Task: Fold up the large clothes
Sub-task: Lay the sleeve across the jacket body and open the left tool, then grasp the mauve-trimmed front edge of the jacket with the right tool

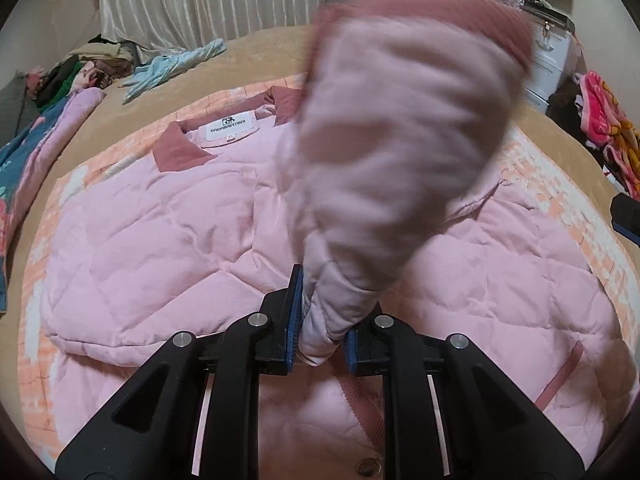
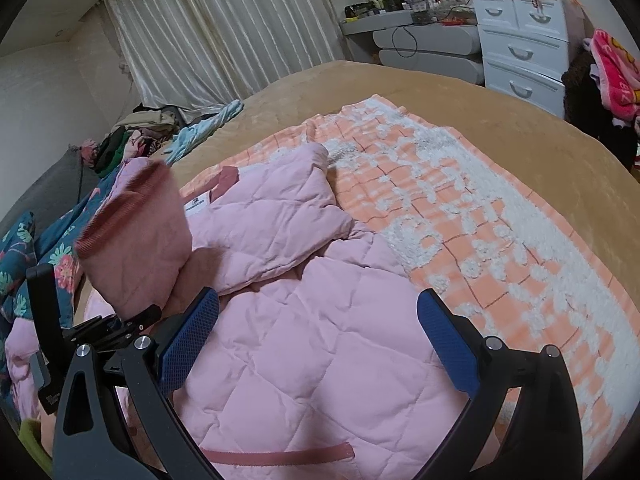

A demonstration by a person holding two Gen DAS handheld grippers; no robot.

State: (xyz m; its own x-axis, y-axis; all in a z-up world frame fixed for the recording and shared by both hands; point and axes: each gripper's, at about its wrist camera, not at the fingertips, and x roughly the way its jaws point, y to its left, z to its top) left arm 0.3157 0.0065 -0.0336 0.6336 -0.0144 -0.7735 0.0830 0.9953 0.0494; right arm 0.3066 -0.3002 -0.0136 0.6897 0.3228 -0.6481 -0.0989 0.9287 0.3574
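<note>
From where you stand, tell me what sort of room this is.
Most likely a bedroom in a home. A wide bed with a tan cover fills the view, a white chest of drawers stands beyond it, and pale curtains hang along the far wall.

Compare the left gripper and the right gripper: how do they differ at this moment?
The left gripper is shut on the jacket sleeve; the right gripper stands open and holds nothing. The left one lifts its sleeve off the bed; the right one only hovers over the pink jacket. Both have blue pads on black fingers.
</note>
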